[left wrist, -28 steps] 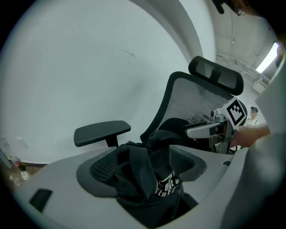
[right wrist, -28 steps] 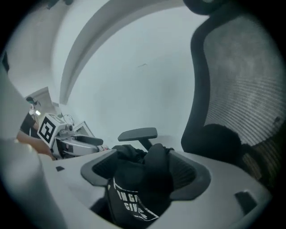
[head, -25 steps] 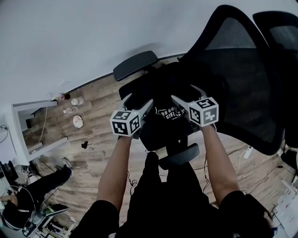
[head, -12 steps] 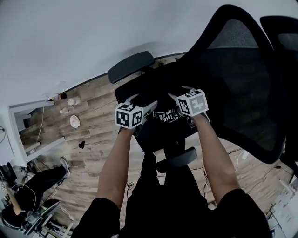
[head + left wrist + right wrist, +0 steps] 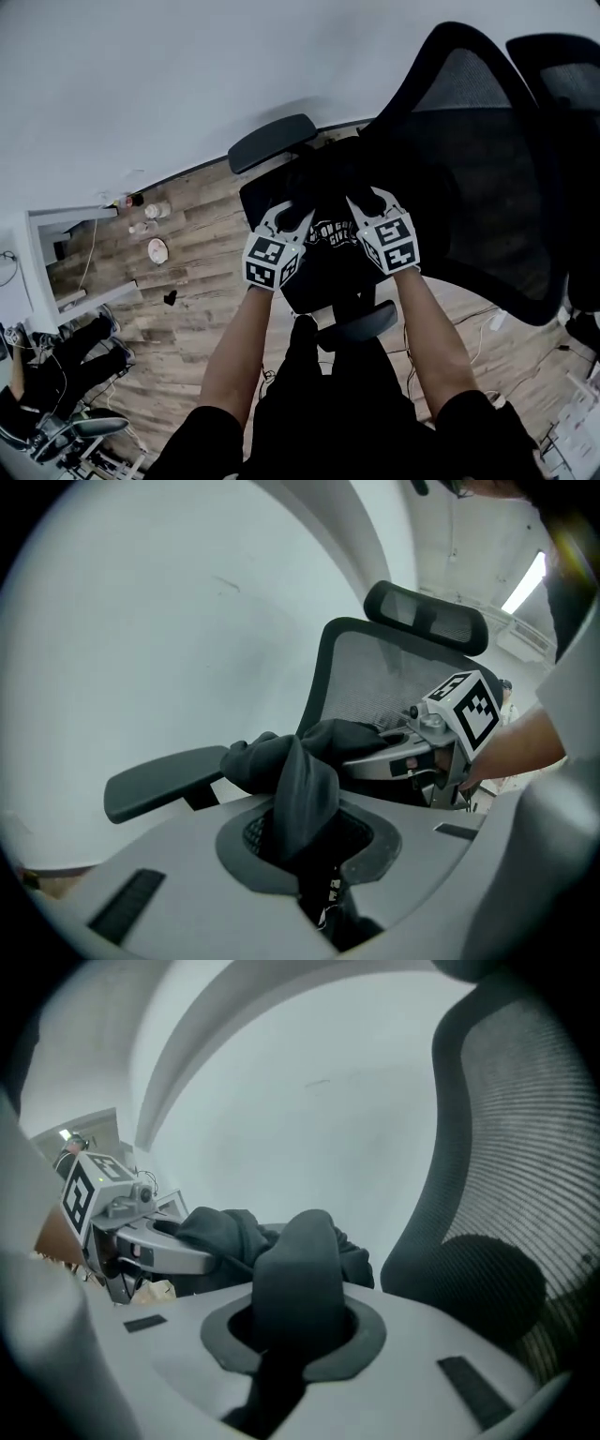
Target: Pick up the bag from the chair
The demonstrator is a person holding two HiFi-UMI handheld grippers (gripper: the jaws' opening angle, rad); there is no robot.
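Both grippers have closed in from their wider stance of a second ago, and their tips are now sunk into the bag. It is black, with white print on the side facing the person, and sits bunched over the seat of the chair, in front of the mesh backrest. Whether it rests on the seat or hangs just clear of it cannot be told.

The left gripper has its jaws pinched together on a fold of the black fabric. In the left gripper view the fold stands up out of the jaws and drapes off to the left. The right gripper is likewise clamped on a thick roll of the same fabric, which rises between its jaws in the right gripper view. The two grip points lie near each other on the bag's upper part, with a hump of cloth between them. Each gripper shows in the other's view, its jaw tips buried in the cloth.

One armrest lies beyond the bag, toward the wall, and the other armrest is on the near side, just above the person's legs. The headrest tops the backrest in the left gripper view. A second chair stands at the right edge of the head view.

The chair stands on a wood floor, where a round disc and some small bottles lie well off to the left.
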